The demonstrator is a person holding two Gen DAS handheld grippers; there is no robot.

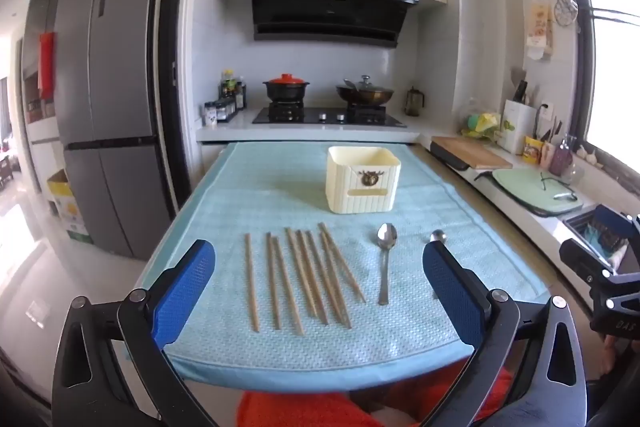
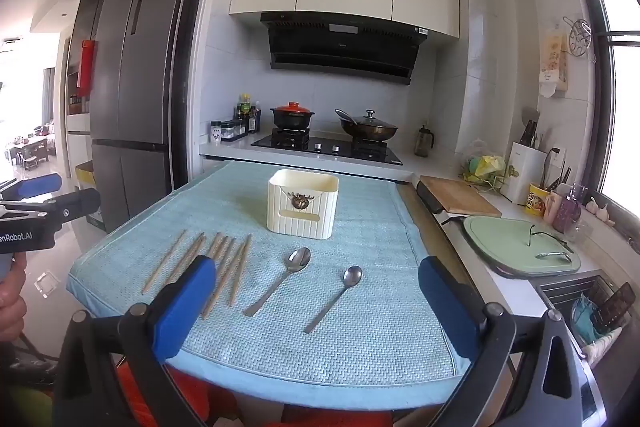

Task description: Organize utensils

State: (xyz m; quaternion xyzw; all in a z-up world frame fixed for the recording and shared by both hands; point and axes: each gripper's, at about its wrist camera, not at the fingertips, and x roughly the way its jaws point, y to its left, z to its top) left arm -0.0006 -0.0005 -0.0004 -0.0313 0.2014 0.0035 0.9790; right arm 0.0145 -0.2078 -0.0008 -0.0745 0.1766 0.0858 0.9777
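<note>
Light blue waffle-weave towel [image 1: 248,195] covers the table. Far middle: cream plastic utensil holder [image 1: 363,179], squarish, ribbed walls, small bronze emblem and a slot on the near face; the inside cannot be seen. Near it, a row of thin wooden chopsticks [image 1: 304,275] lying flat, roughly parallel, some touching or crossing at the right end; exact count hard to tell. Right of them, a shiny metal spoon [image 1: 385,259], bowl far, handle near. A smaller spoon [image 2: 340,291] lies further right, mostly hidden behind a finger pad in the left wrist view, clear in the right wrist view.

Left gripper [image 1: 318,291] released, blue textured pads wide apart, nothing between them, hovering over the near edge. Right gripper [image 2: 316,303] likewise spread wide and empty.

In the right wrist view the left tool's body shows partial white lettering "enRobot.AI", start cut off. Fridge [image 1: 108,87] label unreadable. Something orange-red under the near table edge, unclear.
</note>
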